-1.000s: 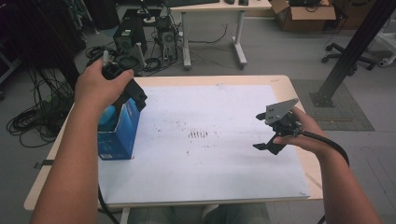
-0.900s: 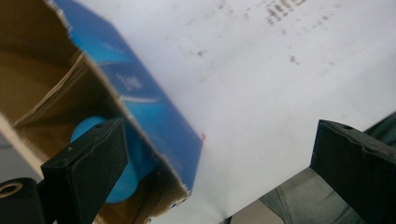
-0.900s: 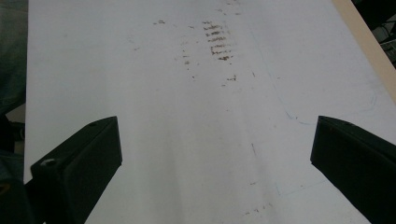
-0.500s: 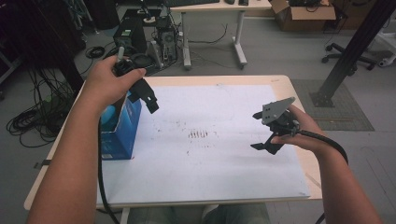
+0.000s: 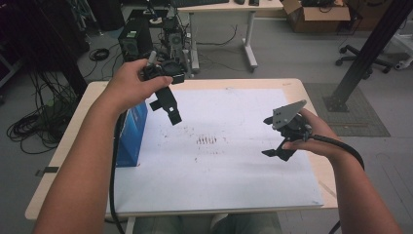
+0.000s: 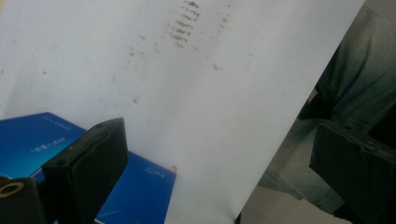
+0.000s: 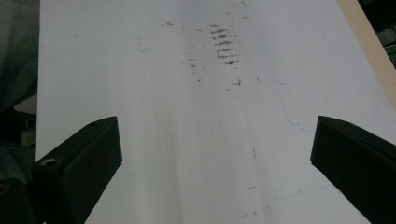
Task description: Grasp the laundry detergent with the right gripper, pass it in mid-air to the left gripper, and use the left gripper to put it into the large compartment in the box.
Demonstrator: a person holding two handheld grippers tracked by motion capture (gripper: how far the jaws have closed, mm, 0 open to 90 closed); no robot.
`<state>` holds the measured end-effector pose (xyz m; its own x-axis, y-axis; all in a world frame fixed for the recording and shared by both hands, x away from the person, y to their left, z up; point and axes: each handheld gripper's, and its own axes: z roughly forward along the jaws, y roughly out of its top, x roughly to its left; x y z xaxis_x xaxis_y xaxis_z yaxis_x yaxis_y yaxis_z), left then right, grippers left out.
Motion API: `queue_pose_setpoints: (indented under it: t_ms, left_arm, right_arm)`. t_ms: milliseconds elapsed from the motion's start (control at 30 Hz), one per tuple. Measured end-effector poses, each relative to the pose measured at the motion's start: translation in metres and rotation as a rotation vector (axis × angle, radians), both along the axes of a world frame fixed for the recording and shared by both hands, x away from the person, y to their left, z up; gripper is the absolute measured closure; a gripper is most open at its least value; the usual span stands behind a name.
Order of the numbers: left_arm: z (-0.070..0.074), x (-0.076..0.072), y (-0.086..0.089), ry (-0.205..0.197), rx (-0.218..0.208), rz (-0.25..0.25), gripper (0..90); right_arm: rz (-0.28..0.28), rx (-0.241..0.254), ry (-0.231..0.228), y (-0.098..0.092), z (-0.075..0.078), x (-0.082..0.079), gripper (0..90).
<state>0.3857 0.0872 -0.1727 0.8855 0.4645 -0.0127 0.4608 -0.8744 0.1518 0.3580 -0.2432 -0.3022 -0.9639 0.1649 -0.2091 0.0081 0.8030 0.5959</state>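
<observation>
a blue box (image 5: 132,134) with pale lettering is sitting on a white sheet (image 5: 229,165) that is showing rows of brown smudges (image 5: 208,140); the table (image 5: 319,168) edge is showing light wood.

A wooden table (image 5: 311,102) carries a large white sheet (image 5: 234,170) marked near its middle with a patch of brown smudges (image 5: 208,141) (short dashes in rows). A blue box (image 5: 132,134) stands on the sheet's left edge. On the grey floor beyond are a second table (image 5: 251,29), a cardboard box (image 5: 319,10), a black computer tower (image 5: 134,41), coiled cables (image 5: 34,127), and an office chair's wheeled base (image 5: 358,51)
</observation>
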Motion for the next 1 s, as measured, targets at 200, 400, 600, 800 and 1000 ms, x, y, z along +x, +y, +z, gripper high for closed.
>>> queue_pose_setpoints:
  t_ms: [200,400,600,800,1000]
  left_arm:
    - [-0.007,-0.007,-0.019,0.018,-0.002,-0.098,4.7]
    - [-0.017,-0.006,-0.031,0.03,0.025,-0.157,4.8]
    - [-0.023,-0.01,-0.038,0.008,0.03,-0.189,4.8]
    - [-0.023,-0.013,-0.04,0.011,0.026,-0.21,4.8]
    - [-0.022,-0.014,-0.038,0.011,0.031,-0.215,4.8]
  right_arm:
    - [0.0,-0.015,0.009,0.003,0.001,0.0,2.3]
    - [-0.004,-0.039,0.02,0.004,0.004,0.003,2.3]
    - [-0.017,-0.073,0.048,0.002,0.003,0.008,2.4]
    - [-0.023,-0.096,0.072,0.003,0.001,0.011,2.5]
    - [-0.023,-0.106,0.076,0.003,0.005,0.013,2.7]
